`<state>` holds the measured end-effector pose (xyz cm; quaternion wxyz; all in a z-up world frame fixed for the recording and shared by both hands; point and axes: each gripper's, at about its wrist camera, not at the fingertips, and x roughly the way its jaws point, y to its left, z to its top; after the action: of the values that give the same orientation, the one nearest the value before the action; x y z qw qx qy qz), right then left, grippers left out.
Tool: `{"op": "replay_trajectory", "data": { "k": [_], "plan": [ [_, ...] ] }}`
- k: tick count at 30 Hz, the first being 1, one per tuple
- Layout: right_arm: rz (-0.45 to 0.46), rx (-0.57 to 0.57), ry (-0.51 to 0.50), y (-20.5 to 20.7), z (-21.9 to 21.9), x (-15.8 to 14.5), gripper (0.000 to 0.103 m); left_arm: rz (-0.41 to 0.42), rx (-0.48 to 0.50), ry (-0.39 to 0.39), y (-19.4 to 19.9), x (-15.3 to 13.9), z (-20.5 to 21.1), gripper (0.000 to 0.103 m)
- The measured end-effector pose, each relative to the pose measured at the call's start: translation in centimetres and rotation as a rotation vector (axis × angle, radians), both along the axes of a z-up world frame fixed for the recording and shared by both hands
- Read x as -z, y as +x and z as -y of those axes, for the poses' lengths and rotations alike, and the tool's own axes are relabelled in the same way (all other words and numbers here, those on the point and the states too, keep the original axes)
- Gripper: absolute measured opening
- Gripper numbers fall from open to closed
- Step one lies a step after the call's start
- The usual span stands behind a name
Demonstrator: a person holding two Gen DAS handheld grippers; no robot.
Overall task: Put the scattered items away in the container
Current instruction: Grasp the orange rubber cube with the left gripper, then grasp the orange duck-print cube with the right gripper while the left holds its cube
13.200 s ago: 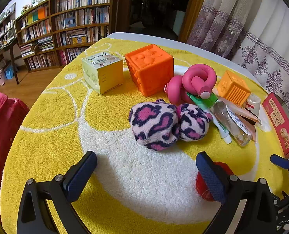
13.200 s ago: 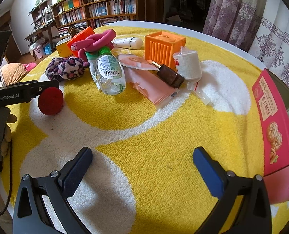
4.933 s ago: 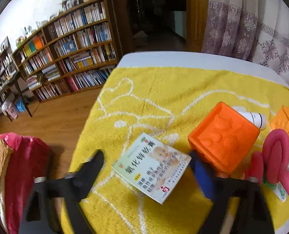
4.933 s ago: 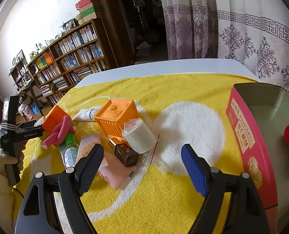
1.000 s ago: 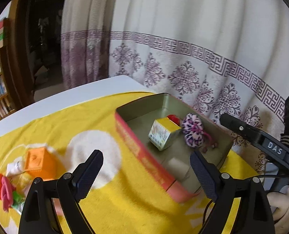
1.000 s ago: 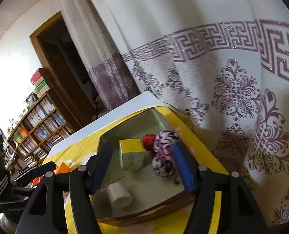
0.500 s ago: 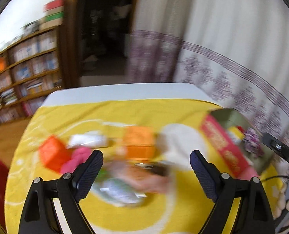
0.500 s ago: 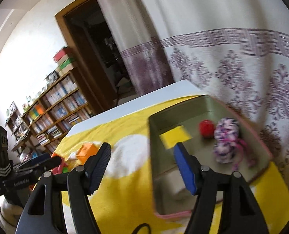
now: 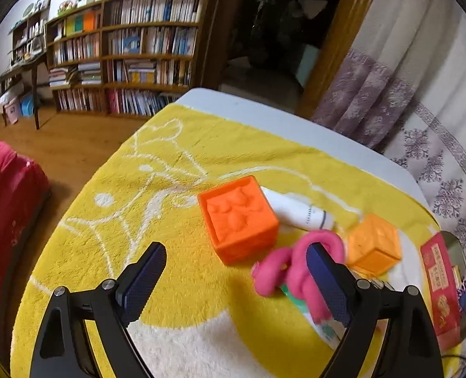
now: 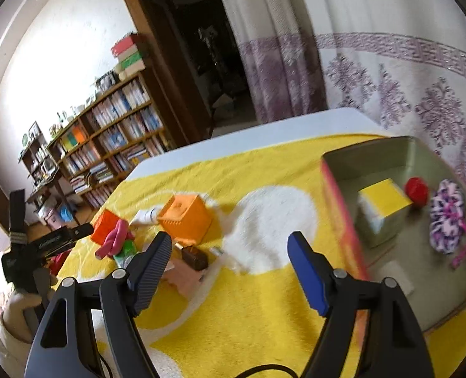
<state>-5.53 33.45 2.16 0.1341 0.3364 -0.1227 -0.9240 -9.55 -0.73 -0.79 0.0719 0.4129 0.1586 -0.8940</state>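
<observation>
The tabletop (image 9: 343, 145) is covered by a yellow towel (image 9: 176, 195), and the landmark for everything else is the red-walled container (image 10: 340, 217) at the towel's far right edge. Judging by what lies where, the tidying is partly done. Inside the container sit a yellow box (image 10: 382, 211), a leopard-print plush (image 10: 447, 217) beside the far wall, and a small red ball (image 10: 417, 190) between the box and that wall; a pale object near the container's front corner is too blurred to name.

Left of the container, across a bare white patch of towel, the remaining clutter lies in one group. Largest is the big orange cube (image 9: 237, 215), farthest from the container. Nearer to it is the smaller orange cube (image 9: 373, 244), with a white tube (image 9: 299, 209) lying between and behind the two cubes. A pink twisted toy (image 9: 296, 271) rests in front of the cubes, over a green-capped bottle (image 10: 126, 250). A pink packet (image 10: 182, 272) and a small brown bottle (image 10: 195, 256) lie on the container's side of that heap.

The left hand-held gripper (image 9: 233, 283) hovers over the big orange cube and pink toy, jaws spread wide and empty. The right hand-held gripper (image 10: 230, 271) hangs between clutter and container, likewise spread with nothing in it.
</observation>
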Motion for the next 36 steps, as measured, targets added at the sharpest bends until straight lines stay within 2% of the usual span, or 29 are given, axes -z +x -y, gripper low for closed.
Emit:
{"op": "replay_trajectory", "data": {
  "k": [5, 9, 10, 11, 12, 13, 16, 21, 23, 28, 36],
  "plan": [
    [0.017, -0.021, 0.013, -0.5, 1.1, 0.8, 0.079, 0.054, -0.012, 0.006, -2.8, 1.1, 0.3, 0.092],
    [0.031, -0.019, 0.013, -0.8, 1.2, 1.2, 0.079, 0.036, -0.012, 0.014, -3.9, 1.8, 0.4, 0.092],
    [0.035, -0.017, 0.014, -0.8, 1.2, 1.3, 0.079, 0.019, -0.007, 0.016, -3.9, 1.9, 0.4, 0.089],
    [0.039, -0.016, 0.017, -0.9, 1.3, 1.4, 0.079, 0.011, -0.002, 0.018, -4.0, 2.0, 0.6, 0.081],
    [0.043, -0.017, 0.021, -0.9, 1.4, 1.5, 0.079, 0.017, 0.012, 0.032, -4.1, 2.3, 0.7, 0.061],
    [0.046, -0.021, 0.027, -1.0, 1.5, 1.6, 0.079, 0.014, 0.027, 0.068, -4.1, 2.4, 1.0, 0.061],
    [0.052, -0.04, 0.045, -1.5, 2.3, 1.3, 0.079, 0.003, 0.039, 0.091, -3.7, 2.1, 1.5, 0.061],
    [0.083, -0.094, 0.027, -3.6, 4.2, 0.4, 0.079, -0.047, 0.045, 0.095, -2.4, 0.5, 1.8, 0.061],
    [0.086, -0.109, 0.055, -4.5, 5.5, 0.2, 0.079, -0.074, 0.044, 0.098, -2.0, -0.3, 1.9, 0.061],
    [0.143, -0.128, 0.106, -7.4, 8.9, 1.5, 0.079, -0.112, 0.056, 0.101, -1.4, -1.3, 1.9, 0.061],
    [0.208, -0.103, 0.18, -11.1, 12.4, 4.2, 0.079, -0.104, 0.057, 0.095, -1.3, -0.9, 1.5, 0.061]
  ]
}}
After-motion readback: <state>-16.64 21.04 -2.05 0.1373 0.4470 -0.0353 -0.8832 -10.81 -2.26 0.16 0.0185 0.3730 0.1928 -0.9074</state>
